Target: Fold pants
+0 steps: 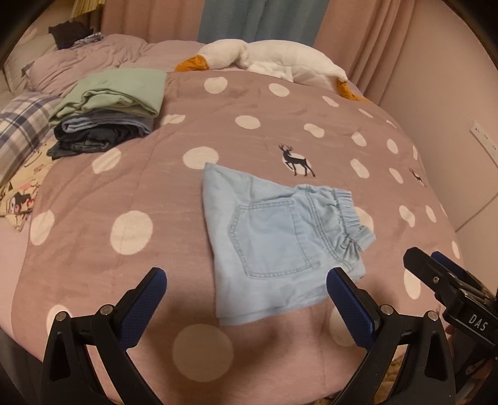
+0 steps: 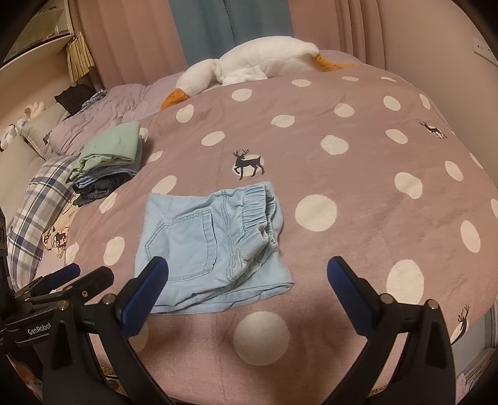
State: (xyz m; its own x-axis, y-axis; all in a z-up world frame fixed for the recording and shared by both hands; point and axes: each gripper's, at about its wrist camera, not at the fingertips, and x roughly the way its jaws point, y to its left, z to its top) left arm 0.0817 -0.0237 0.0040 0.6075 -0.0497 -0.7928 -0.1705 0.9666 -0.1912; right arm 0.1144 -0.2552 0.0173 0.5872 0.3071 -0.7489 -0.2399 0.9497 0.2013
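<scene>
Bedroom, pink polka-dot quilt point(image 1: 93, 218) covering the bed. Left gripper point(image 1: 246, 283) jaws wide apart, holding nothing; right gripper point(image 2: 247, 274) same, jaws apart and clear of fabric. Pants point(image 2: 211, 246) lie just ahead: between and past the right jaws, by the right-hand jaw of the left gripper. Light blue denim, folded into a compact square, back pocket up, gathered elastic waistband on the right side. Farther left, a stack of folded clothes point(image 1: 109, 112). Far end: white plush goose point(image 2: 249, 62), then curtains point(image 2: 218, 25).
</scene>
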